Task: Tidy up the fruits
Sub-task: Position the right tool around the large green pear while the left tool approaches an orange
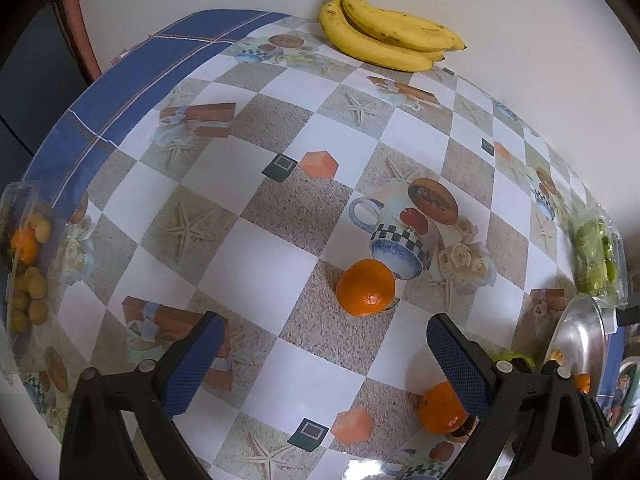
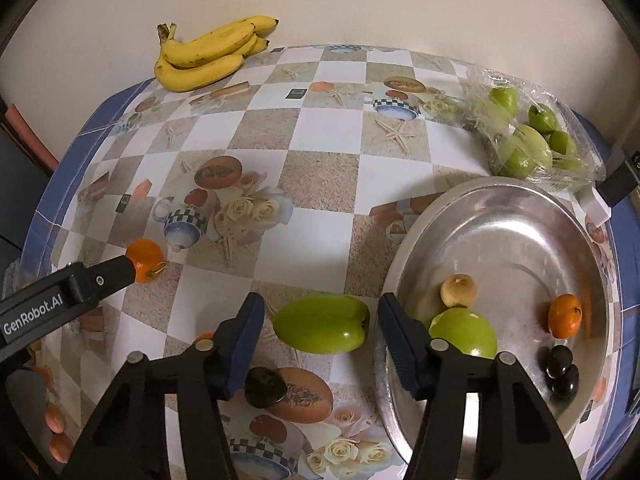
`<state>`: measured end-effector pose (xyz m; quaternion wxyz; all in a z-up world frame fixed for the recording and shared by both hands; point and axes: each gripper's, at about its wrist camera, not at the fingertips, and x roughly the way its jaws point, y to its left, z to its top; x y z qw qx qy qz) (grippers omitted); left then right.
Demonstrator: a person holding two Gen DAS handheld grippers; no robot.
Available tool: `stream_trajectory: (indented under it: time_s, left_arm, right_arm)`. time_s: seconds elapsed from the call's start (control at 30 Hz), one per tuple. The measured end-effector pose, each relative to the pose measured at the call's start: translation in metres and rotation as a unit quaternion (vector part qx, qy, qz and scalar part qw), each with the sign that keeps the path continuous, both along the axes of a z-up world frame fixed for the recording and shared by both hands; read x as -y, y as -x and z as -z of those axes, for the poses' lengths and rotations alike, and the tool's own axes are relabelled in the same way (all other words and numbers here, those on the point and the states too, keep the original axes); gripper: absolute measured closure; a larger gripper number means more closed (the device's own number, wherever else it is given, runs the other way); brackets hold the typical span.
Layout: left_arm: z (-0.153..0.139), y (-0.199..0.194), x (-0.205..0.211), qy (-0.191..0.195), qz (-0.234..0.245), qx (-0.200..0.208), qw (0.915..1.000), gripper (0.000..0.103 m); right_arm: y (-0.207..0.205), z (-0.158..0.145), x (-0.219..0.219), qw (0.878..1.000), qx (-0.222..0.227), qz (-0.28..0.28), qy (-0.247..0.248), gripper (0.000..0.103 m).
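My left gripper (image 1: 320, 356) is open and empty above the patterned tablecloth, with an orange (image 1: 366, 287) just beyond its fingertips and a second orange (image 1: 442, 408) beside its right finger. My right gripper (image 2: 320, 336) is open, its fingers on either side of a green apple (image 2: 322, 323) lying on the cloth beside the steel tray (image 2: 516, 216). The tray holds another green apple (image 2: 466, 330), a small brown fruit (image 2: 459, 290), a small orange (image 2: 564, 315) and dark fruits (image 2: 561, 372). A dark fruit (image 2: 264, 387) lies by my right gripper's left finger.
A bunch of bananas (image 1: 384, 32) lies at the table's far edge by the wall. A plastic bag of green fruits (image 2: 528, 136) sits behind the tray. A clear box of small fruits (image 1: 26, 264) stands at the left edge. The left gripper's arm (image 2: 60, 300) shows in the right wrist view.
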<state>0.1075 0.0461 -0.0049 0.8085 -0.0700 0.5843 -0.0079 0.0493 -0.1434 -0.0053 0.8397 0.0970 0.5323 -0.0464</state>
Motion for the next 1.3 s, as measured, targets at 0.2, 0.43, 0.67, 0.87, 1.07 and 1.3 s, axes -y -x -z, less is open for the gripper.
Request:
stream_trajectory:
  time_s: [0.2,0.43,0.67,0.87,1.07,1.3]
  left_arm:
    - [0.001,-0.001,0.001,0.000,0.002,0.000,1.0000,0.001]
    - [0.004,-0.003,0.002,0.002,0.001,-0.004,1.0000,0.001]
    - [0.004,-0.005,0.002,0.000,-0.001,-0.001,1.0000,0.001]
    - [0.004,-0.006,0.002,-0.002,-0.003,0.000,1.0000,0.001]
    - [0.003,-0.005,0.002,0.000,-0.003,0.003,1.0000,0.001]
    - [0.005,-0.008,0.000,0.003,-0.004,0.003,1.0000,0.003]
  right_arm:
    - [-0.003,0.006,-0.008,1.000,-0.011,-0.011,0.013,0.046]
    - [-0.004,0.006,-0.007,1.000,-0.009,-0.007,0.008,0.046]
    - [-0.006,0.000,-0.004,0.999,0.009,-0.004,-0.035,0.046]
    - [-0.010,-0.005,-0.005,0.997,0.028,-0.010,-0.068,0.046]
    - [-0.012,-0.009,-0.008,0.995,0.041,-0.016,-0.086,0.046]
    - [-0.017,-0.009,-0.006,0.993,0.052,-0.020,-0.107,0.051]
